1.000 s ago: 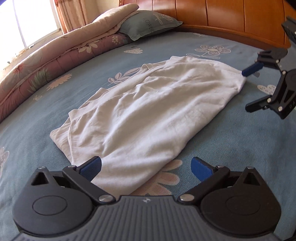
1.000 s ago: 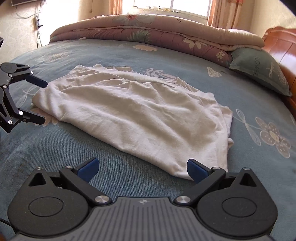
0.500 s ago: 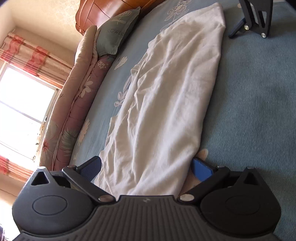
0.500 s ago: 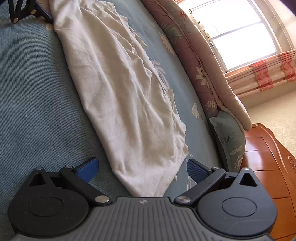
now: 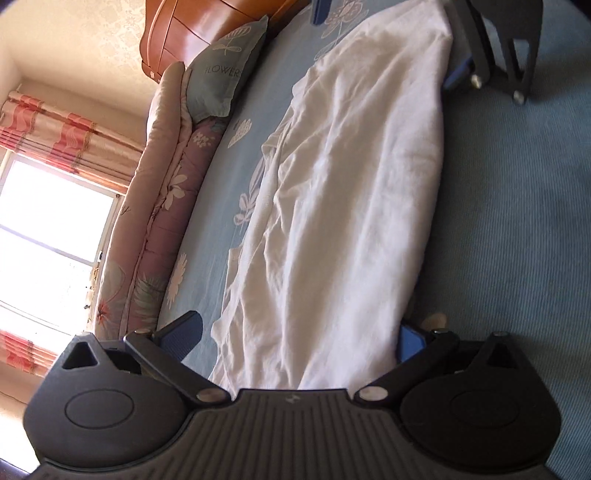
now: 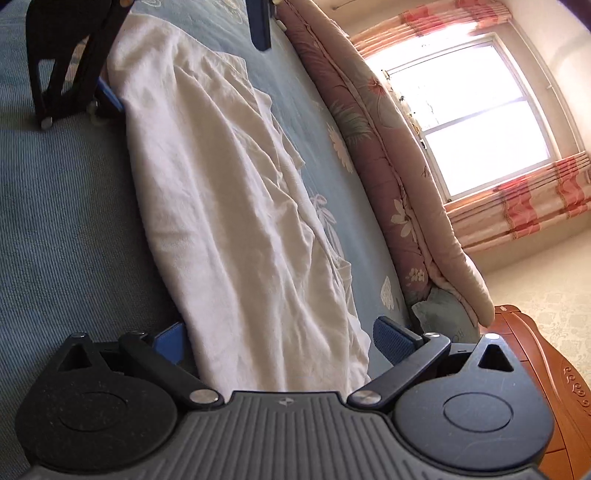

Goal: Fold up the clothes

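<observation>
A white garment (image 5: 343, 206), folded into a long strip, lies flat on the blue floral bedsheet (image 5: 517, 240). My left gripper (image 5: 295, 339) is turned on its side and open. Its blue pads (image 5: 181, 336) sit either side of the garment's near end. In the same view my right gripper (image 5: 388, 42) is open at the far end, one pad against the cloth edge. From the right wrist view the garment (image 6: 229, 221) runs away from my open right gripper (image 6: 282, 341). The left gripper (image 6: 184, 57) straddles the opposite end there.
A rolled pink floral quilt (image 5: 155, 206) and a blue-green pillow (image 5: 221, 85) lie along the far side of the bed. The wooden headboard (image 5: 207, 29) is behind them. A bright window with striped curtains (image 6: 480, 122) lies beyond. Bare sheet (image 6: 66, 221) stretches beside the garment.
Both grippers have rolled onto their sides and dropped to the sheet. Each has slid in over one end of the garment, so cloth now lies between the open fingers.
</observation>
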### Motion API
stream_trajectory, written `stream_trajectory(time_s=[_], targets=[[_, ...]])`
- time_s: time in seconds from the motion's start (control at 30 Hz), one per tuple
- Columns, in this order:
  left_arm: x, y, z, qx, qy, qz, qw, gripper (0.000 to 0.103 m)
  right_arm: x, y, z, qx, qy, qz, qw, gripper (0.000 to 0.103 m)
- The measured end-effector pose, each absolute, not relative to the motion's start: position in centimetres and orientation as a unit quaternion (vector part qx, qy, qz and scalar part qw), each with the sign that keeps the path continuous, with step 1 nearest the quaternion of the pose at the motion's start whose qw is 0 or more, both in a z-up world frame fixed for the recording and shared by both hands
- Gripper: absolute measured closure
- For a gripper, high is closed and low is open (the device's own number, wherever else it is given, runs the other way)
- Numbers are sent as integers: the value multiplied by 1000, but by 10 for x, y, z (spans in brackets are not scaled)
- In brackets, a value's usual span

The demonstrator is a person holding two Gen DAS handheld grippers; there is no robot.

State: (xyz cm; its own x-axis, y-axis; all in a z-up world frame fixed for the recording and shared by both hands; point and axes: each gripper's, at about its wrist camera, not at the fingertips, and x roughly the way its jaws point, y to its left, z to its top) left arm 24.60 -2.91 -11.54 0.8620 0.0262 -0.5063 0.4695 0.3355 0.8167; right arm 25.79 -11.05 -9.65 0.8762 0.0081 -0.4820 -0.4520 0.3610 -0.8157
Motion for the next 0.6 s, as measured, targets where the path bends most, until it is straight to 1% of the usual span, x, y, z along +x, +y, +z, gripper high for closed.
stream_trajectory(time_s=[0.13, 0.23, 0.33, 0.43, 0.5, 0.6], targets=[[249, -7, -116, 558, 244, -105, 786, 1, 266, -145, -99, -543, 237, 109, 798, 0], [247, -16, -119, 566, 235, -102, 783, 1, 272, -148, -99, -531, 251, 99, 804, 0], [246, -41, -119, 577, 213, -120, 780, 1, 269, -128, -103, -549, 227, 108, 797, 0], [253, -61, -118, 576, 213, -138, 777, 1, 264, -108, -104, -548, 211, 126, 799, 0], [260, -60, -117, 574, 224, -145, 774, 0, 266, -97, -104, -547, 203, 135, 801, 0], [264, -48, -116, 570, 234, -145, 775, 0, 266, -110, -104, -548, 204, 134, 800, 0]])
